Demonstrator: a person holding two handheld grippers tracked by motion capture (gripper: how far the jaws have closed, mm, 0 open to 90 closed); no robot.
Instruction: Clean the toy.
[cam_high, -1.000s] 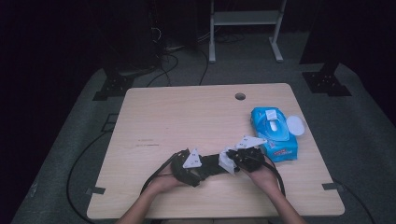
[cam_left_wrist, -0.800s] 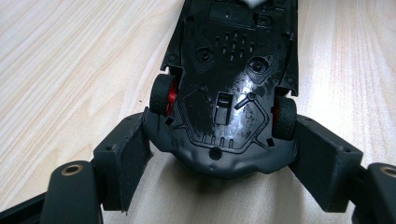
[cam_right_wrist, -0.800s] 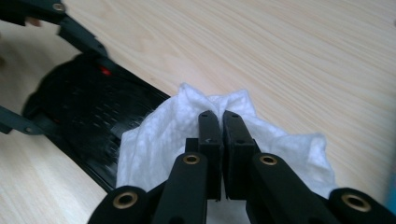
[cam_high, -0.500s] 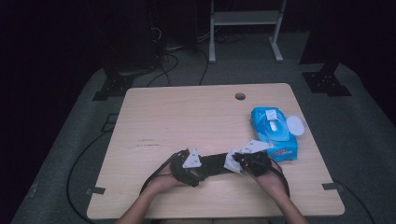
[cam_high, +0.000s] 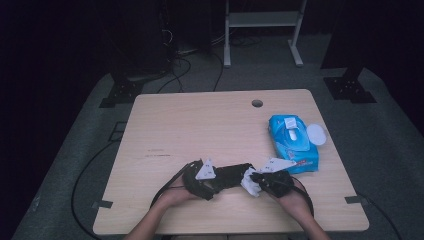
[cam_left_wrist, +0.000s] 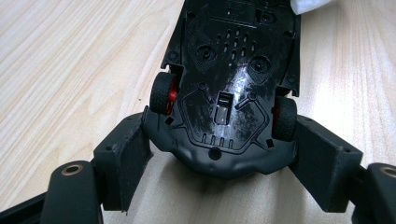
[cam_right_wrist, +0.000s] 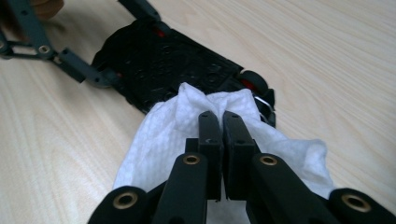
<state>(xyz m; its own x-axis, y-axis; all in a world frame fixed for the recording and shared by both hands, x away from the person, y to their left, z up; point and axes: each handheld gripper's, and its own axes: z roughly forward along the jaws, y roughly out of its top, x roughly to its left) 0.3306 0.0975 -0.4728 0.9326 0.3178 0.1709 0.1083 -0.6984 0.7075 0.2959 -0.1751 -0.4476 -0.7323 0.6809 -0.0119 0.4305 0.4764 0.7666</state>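
Step in hand, judged: wiping of toy car (cam_left_wrist: 229, 88), underside up, with wet wipe (cam_right_wrist: 187, 126).

Car: black, red hubs, lying upside down on near middle of surface (cam_high: 200, 125), between the two hands. Gripped at one end by left gripper (cam_left_wrist: 224, 168), jaws clamped on both flanks just behind the wheels; steadied just above the wood.

Wipe: white, bunched, pinched in right gripper (cam_right_wrist: 220, 119), jaws clenched tight on a fold. Leading edge draped onto the car's far end, beside a wheel.

Next move, judged: a stroke of the wipe along the chassis toward the left gripper, with light downward pressure; firm hold needed from the left side to stop the car rolling or twisting.

Around: blue wipes pack (cam_high: 293, 143) at right of surface, flap open, white lid disc turned out toward the edge; well apart from the car. Cable hole (cam_high: 257, 103) near far edge. Cables trailing off near edge.

In the way: left jaws covering the car's flanks at that end; recesses and wheel wells likely to snag the wipe.
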